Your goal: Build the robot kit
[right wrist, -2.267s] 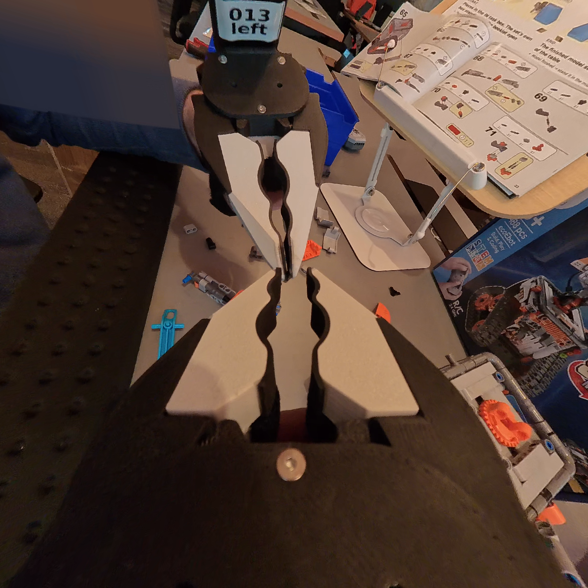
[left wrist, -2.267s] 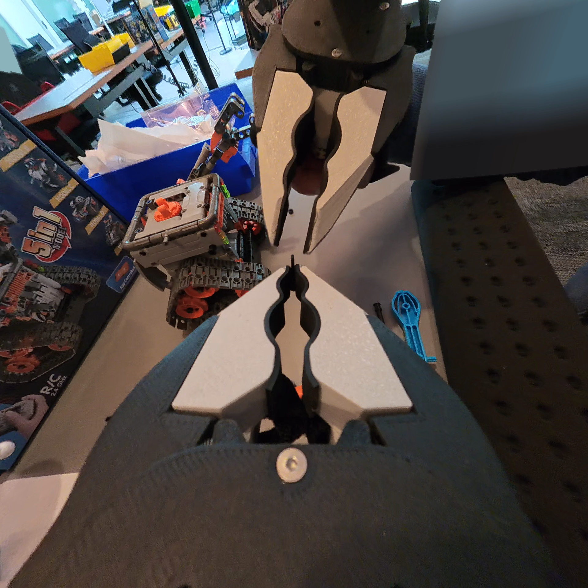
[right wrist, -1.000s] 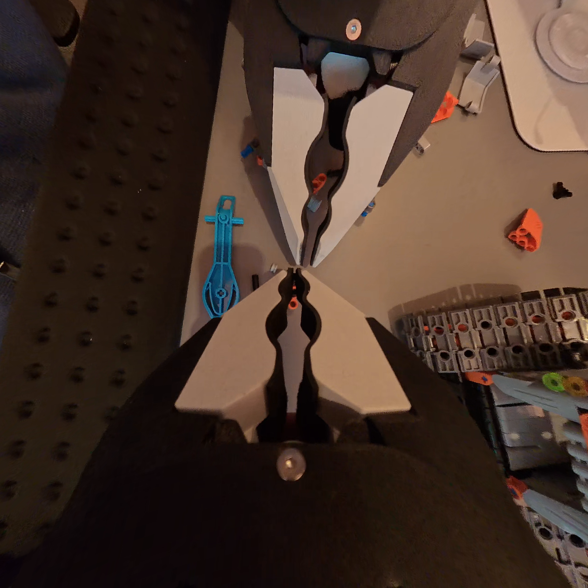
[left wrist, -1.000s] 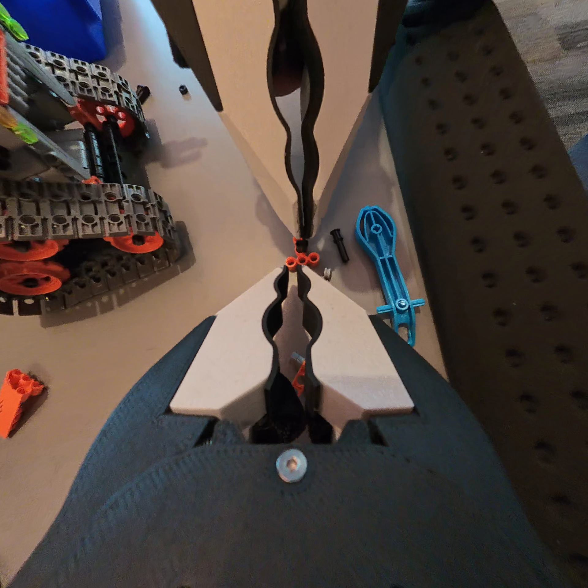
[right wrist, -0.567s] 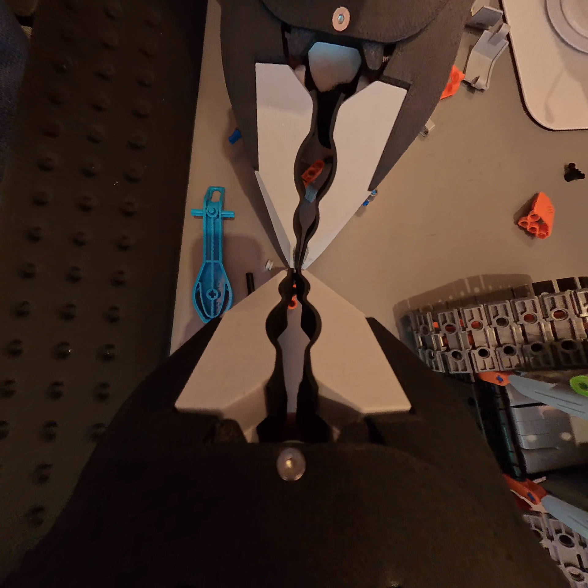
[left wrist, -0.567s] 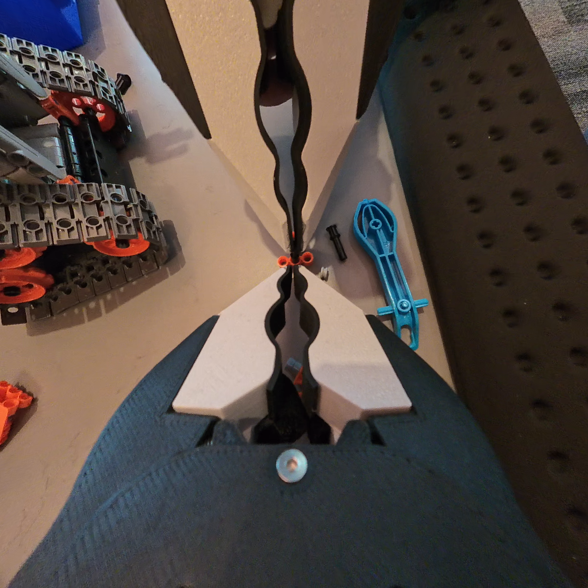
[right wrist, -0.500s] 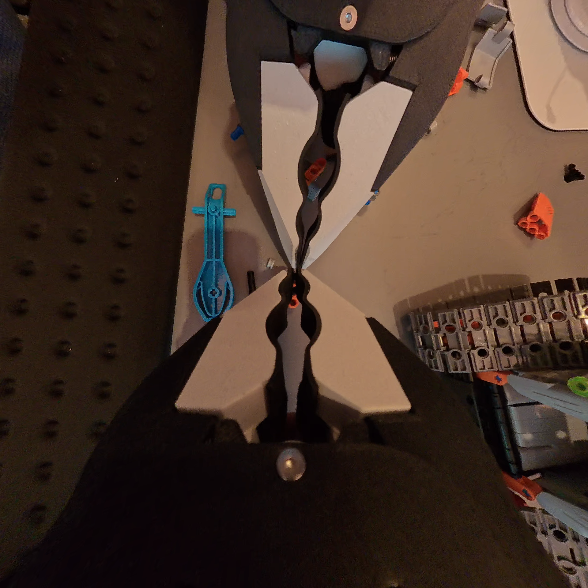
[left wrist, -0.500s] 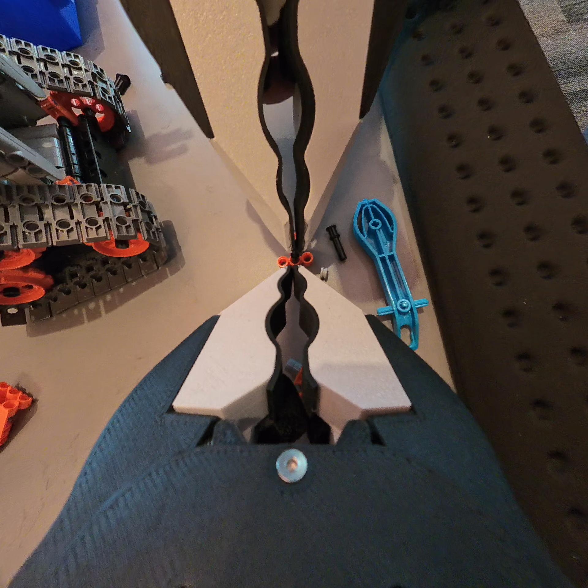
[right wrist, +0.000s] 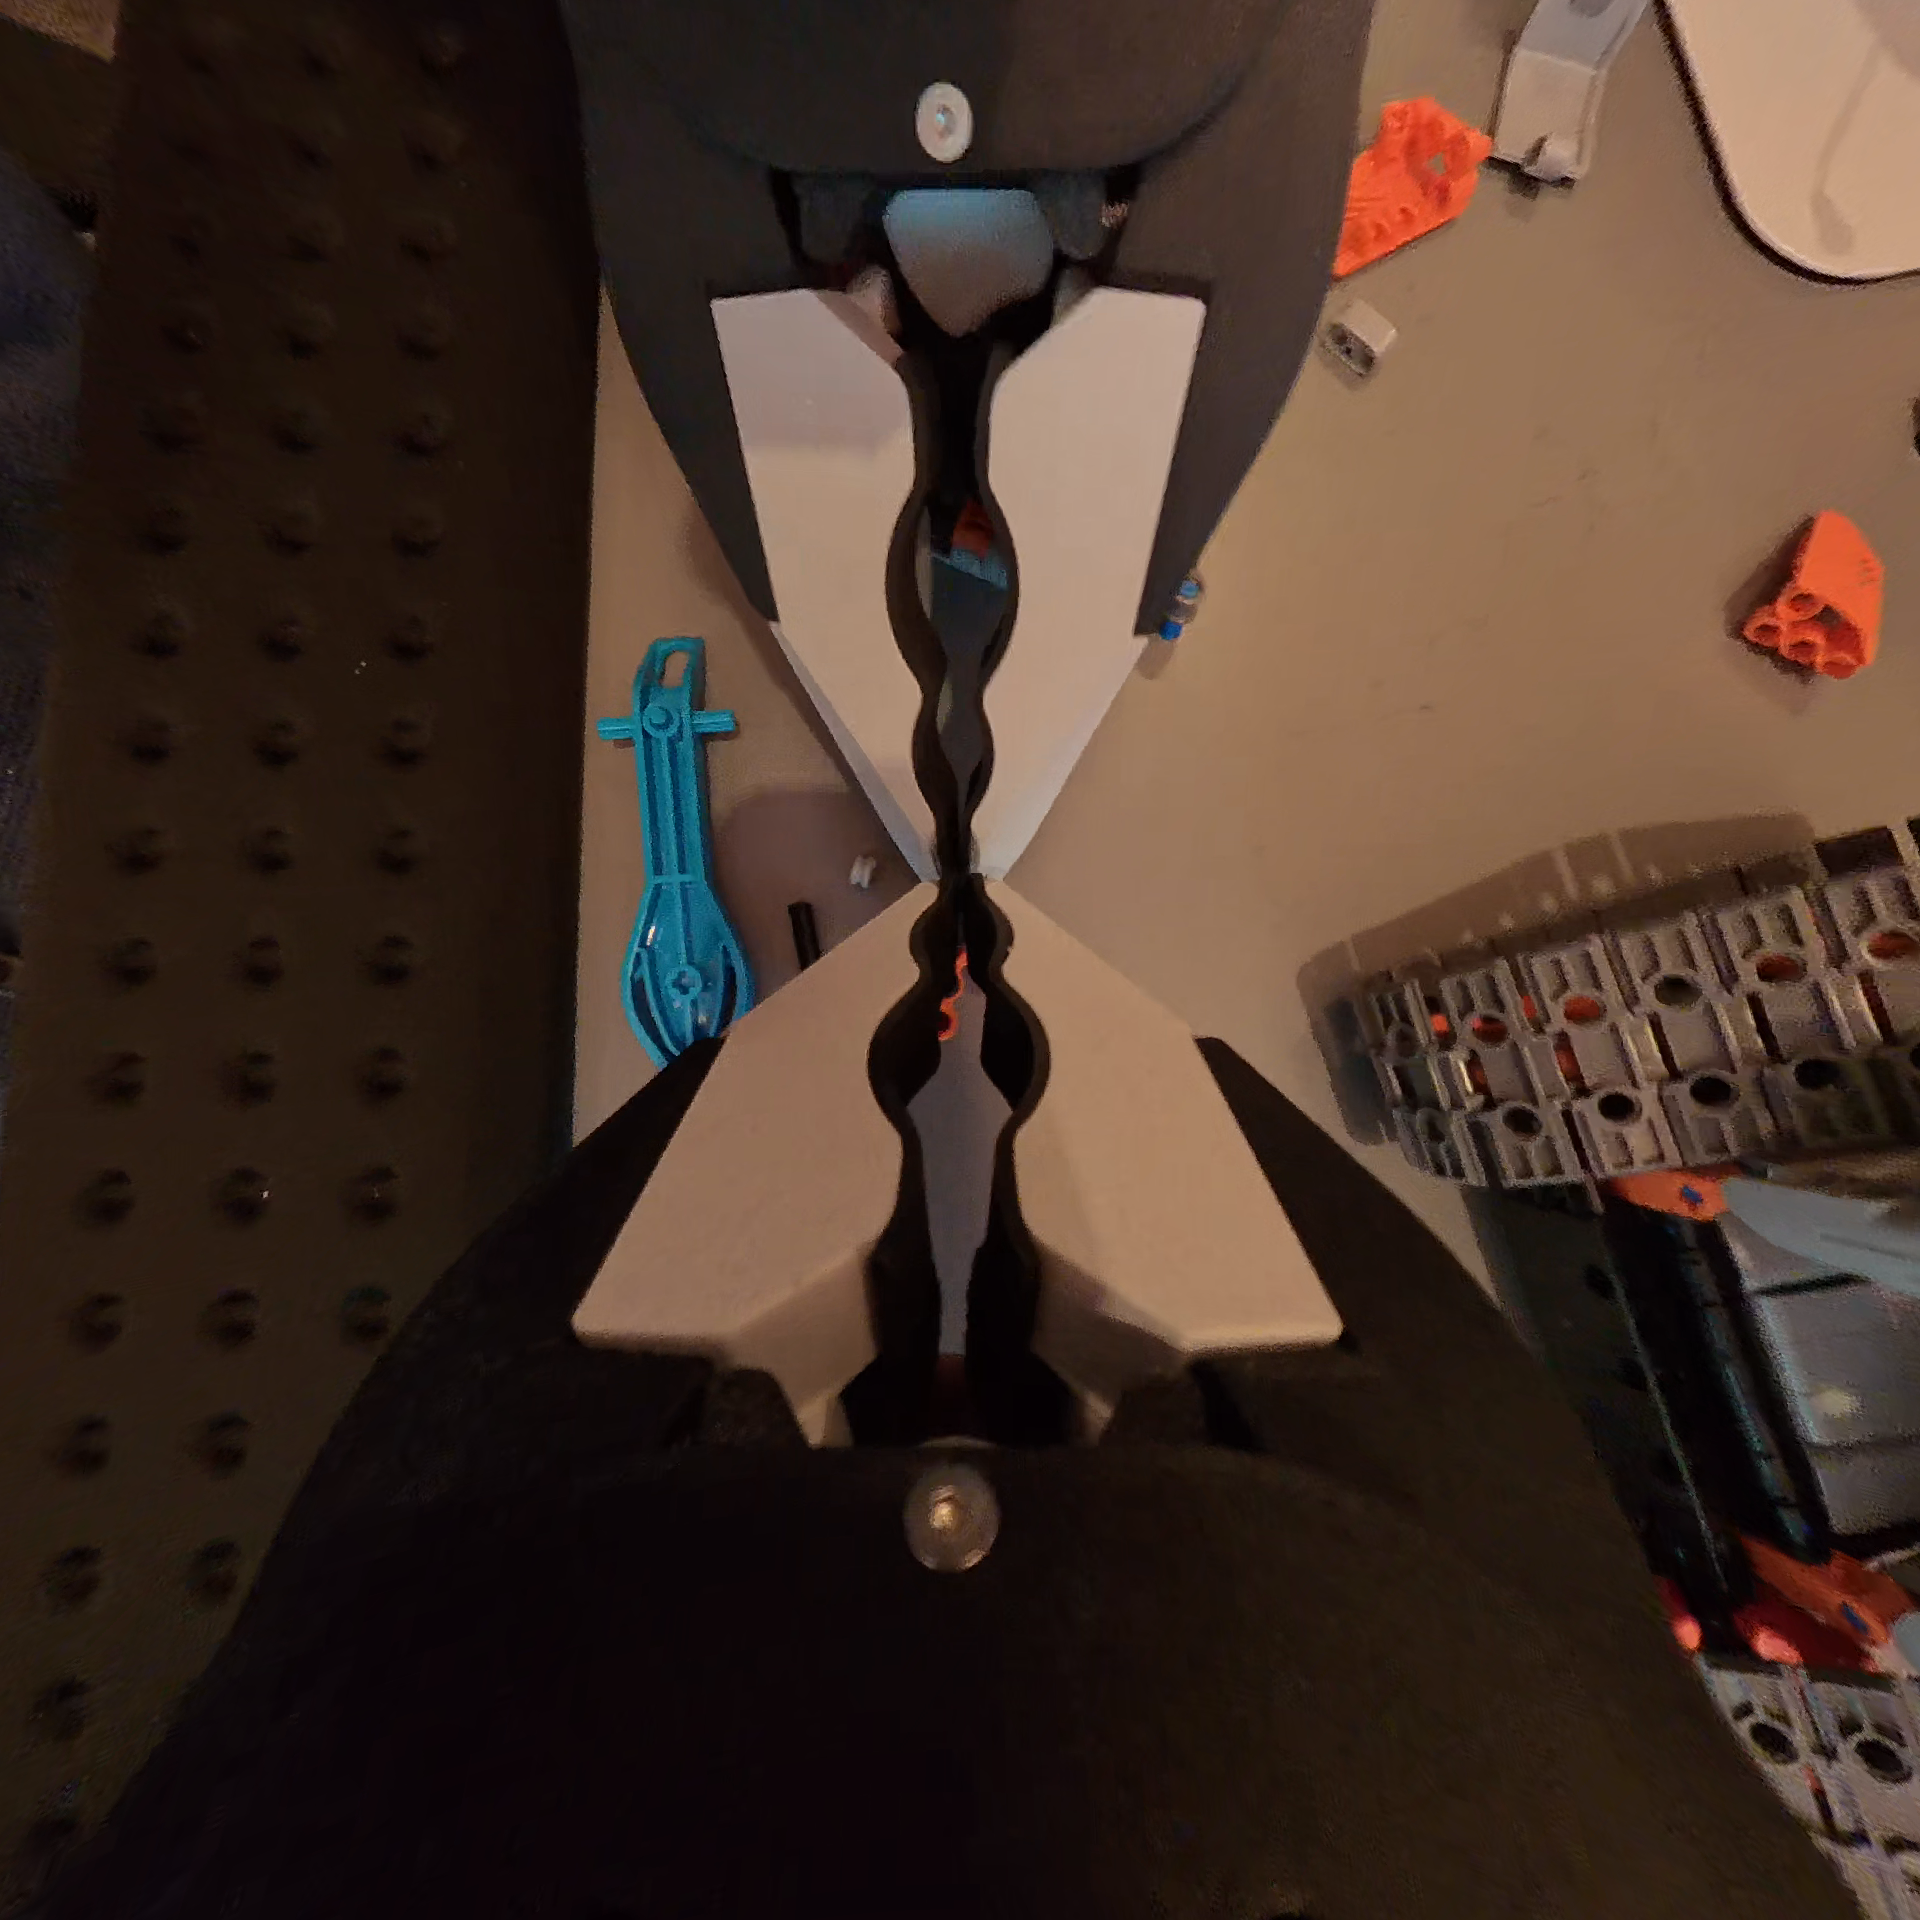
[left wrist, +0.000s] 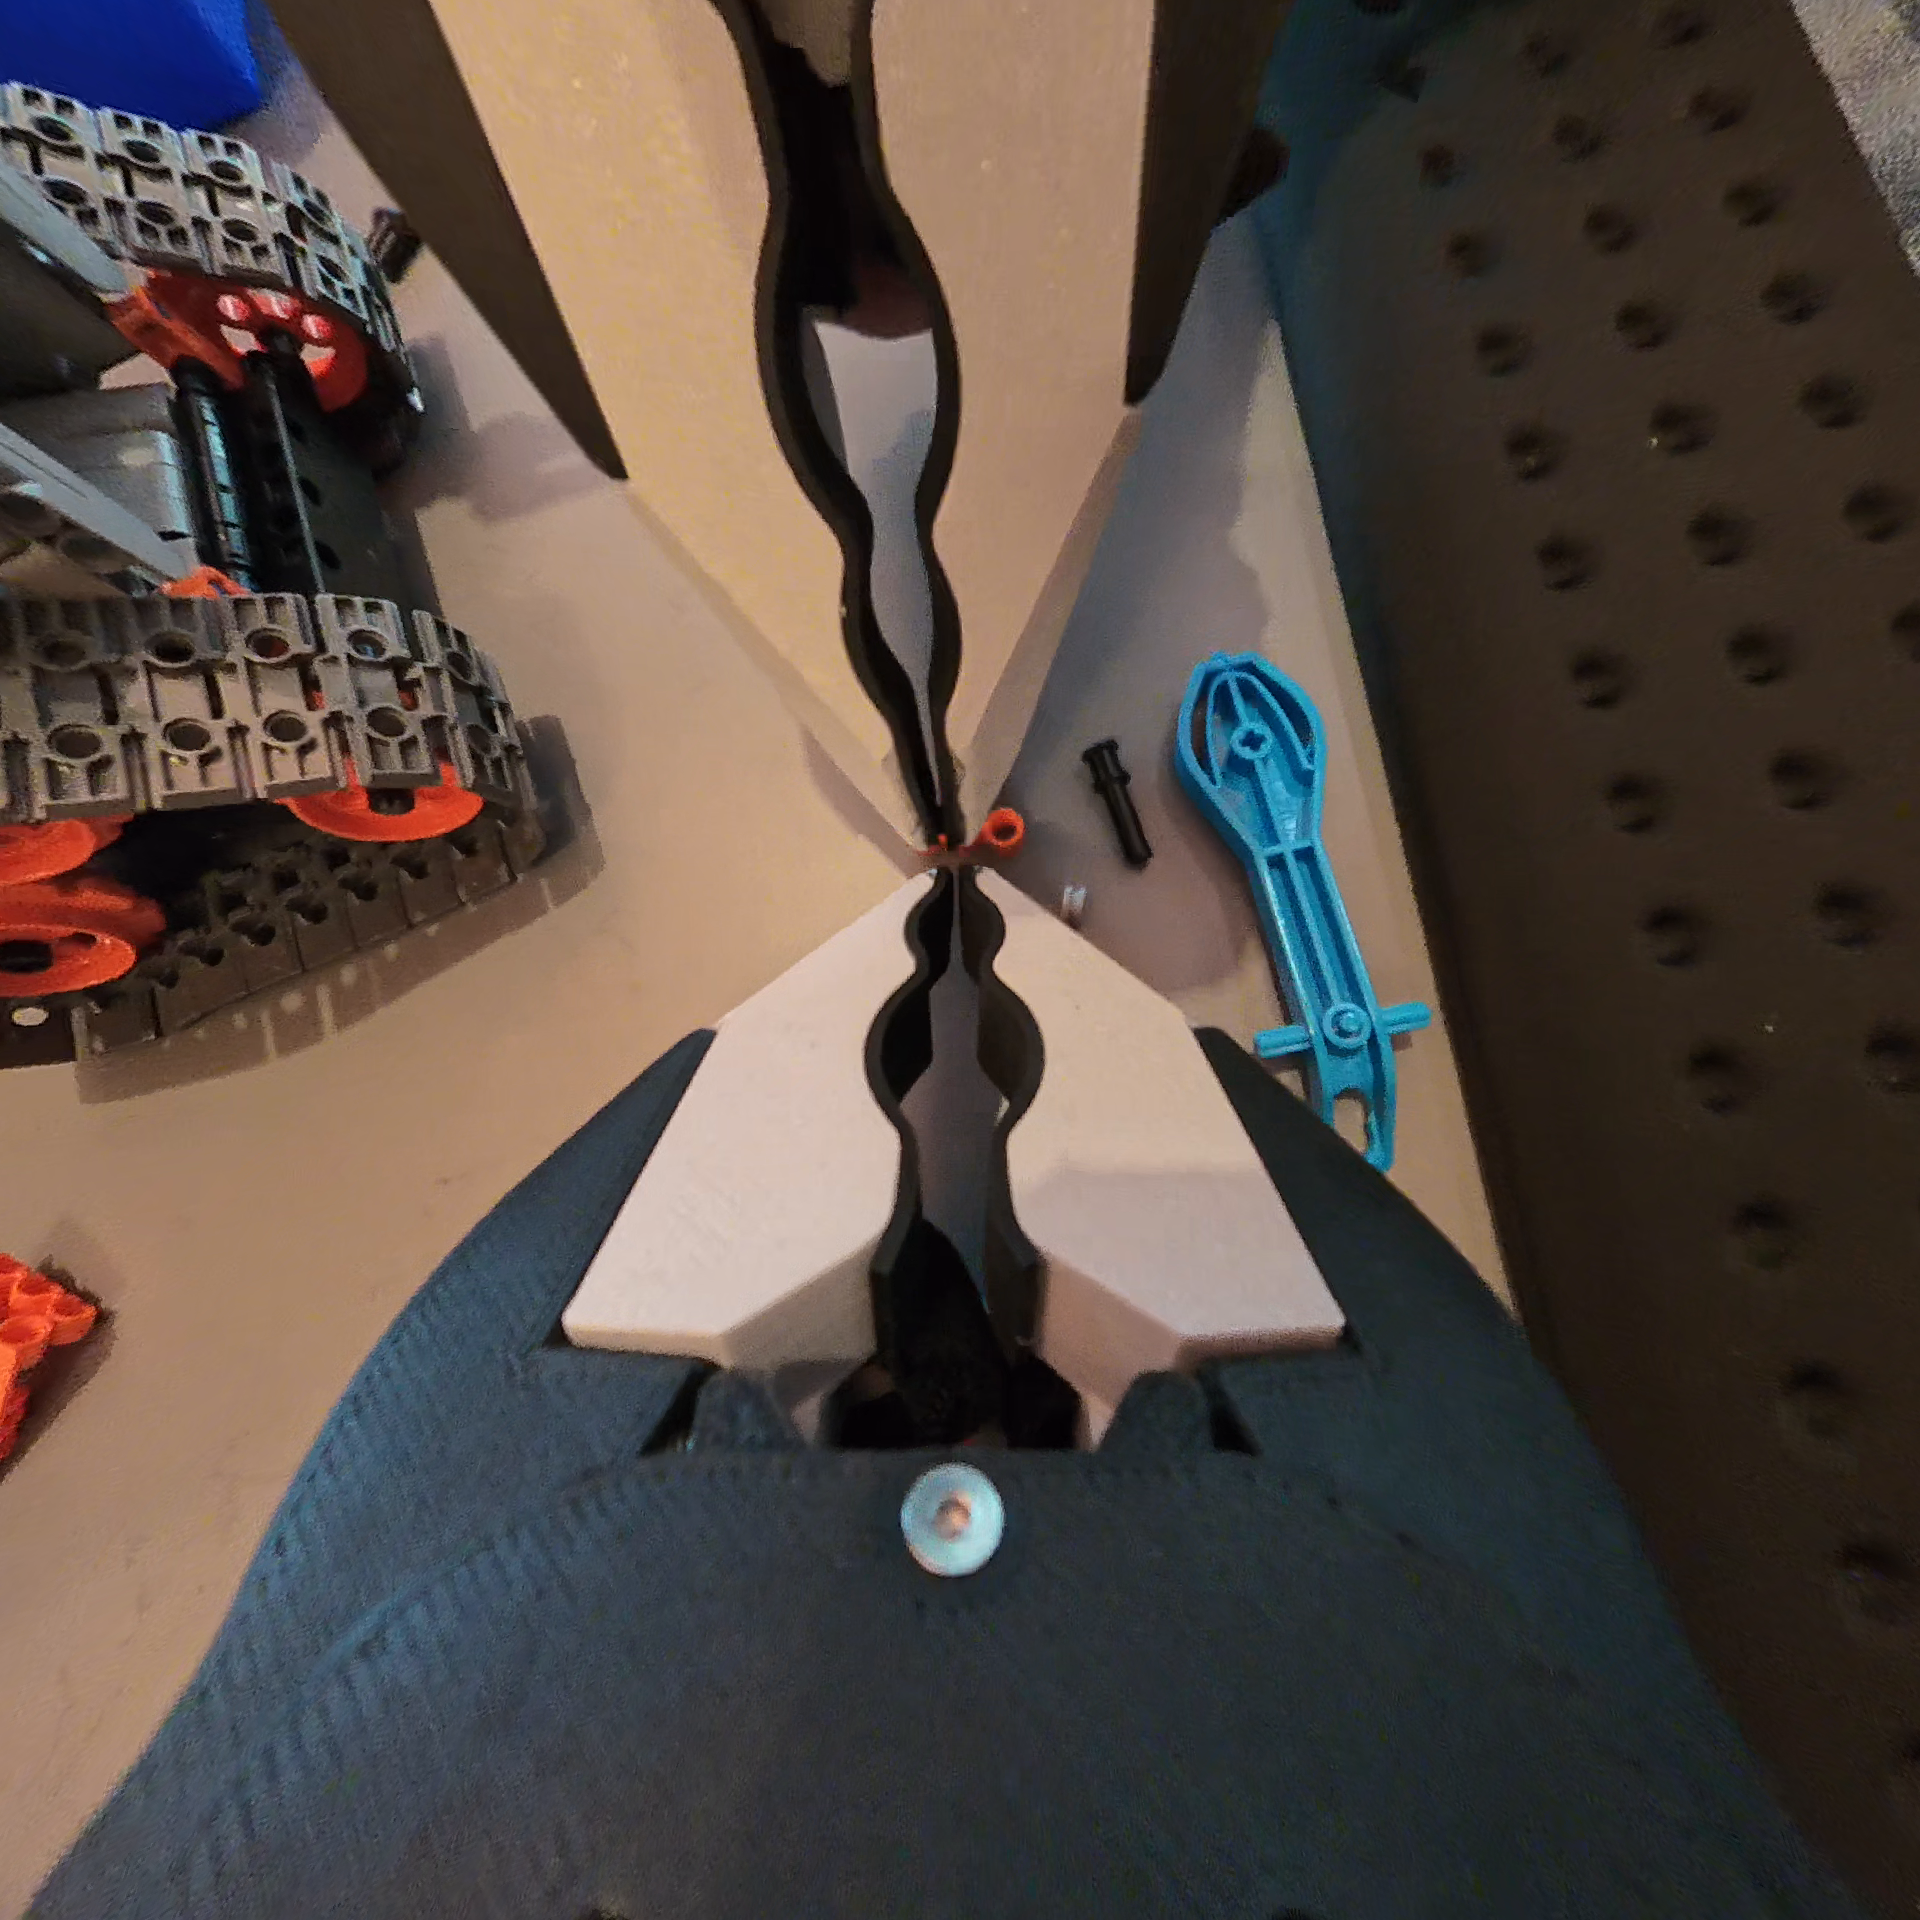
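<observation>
table (left wrist: 312, 1195) | on it: tracked model (left wrist: 239, 707), blue tool (left wrist: 1299, 894), black pin (left wrist: 1117, 800), orange bricks (right wrist: 1813, 613)

The small orange piece (left wrist: 982, 837) is mostly hidden between the gripper tips. The tracked toy (left wrist: 239, 665) runs off the left edge.

A grey tracked toy vehicle (left wrist: 249, 717) with orange wheels sits on the beige table (left wrist: 343, 1164), a blue plastic tool (left wrist: 1288, 883) lies beside a black pin (left wrist: 1117, 790) near a dark studded mat (left wrist: 1683, 727), and loose orange pieces (right wrist: 1813, 613) lie apart.
</observation>
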`<state>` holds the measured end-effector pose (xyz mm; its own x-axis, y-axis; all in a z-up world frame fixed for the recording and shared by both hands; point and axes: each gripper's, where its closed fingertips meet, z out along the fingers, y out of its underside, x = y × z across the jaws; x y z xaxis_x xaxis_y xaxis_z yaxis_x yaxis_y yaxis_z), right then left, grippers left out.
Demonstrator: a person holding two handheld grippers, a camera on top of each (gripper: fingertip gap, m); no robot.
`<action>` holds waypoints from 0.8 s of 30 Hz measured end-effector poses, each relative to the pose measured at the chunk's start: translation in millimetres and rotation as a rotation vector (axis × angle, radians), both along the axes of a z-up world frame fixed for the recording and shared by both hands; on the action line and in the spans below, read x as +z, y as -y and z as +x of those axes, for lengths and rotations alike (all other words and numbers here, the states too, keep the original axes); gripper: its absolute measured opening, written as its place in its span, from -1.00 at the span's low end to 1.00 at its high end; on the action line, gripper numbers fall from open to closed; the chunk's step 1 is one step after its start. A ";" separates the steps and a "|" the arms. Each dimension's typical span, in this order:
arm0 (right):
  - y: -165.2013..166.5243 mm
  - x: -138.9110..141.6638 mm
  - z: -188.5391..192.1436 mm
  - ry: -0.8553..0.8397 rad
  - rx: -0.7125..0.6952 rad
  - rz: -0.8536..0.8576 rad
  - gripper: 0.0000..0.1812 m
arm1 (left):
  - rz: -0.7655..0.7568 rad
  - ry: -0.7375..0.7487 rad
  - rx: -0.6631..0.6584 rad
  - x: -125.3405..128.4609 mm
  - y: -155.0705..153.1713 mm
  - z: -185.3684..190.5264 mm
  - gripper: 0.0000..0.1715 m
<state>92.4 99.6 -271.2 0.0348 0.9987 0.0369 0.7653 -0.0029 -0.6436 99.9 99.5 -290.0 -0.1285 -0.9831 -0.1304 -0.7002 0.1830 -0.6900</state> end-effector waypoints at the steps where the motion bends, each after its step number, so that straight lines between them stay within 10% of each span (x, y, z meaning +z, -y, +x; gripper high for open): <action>1: -0.4 0.2 1.9 -0.012 -0.008 -0.001 -1.00 | 0.000 0.002 -0.001 0.7 0.1 -0.2 -1.00; 24: 2.9 0.3 11.3 -0.053 -0.022 0.038 -1.00 | -0.037 0.032 -0.038 1.9 4.3 16.4 -0.96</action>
<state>103.8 96.7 -270.9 0.0593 0.9956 0.0722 0.7303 0.0060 -0.6831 116.2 95.2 -288.1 -0.1618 -0.9819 -0.0986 -0.6707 0.1827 -0.7189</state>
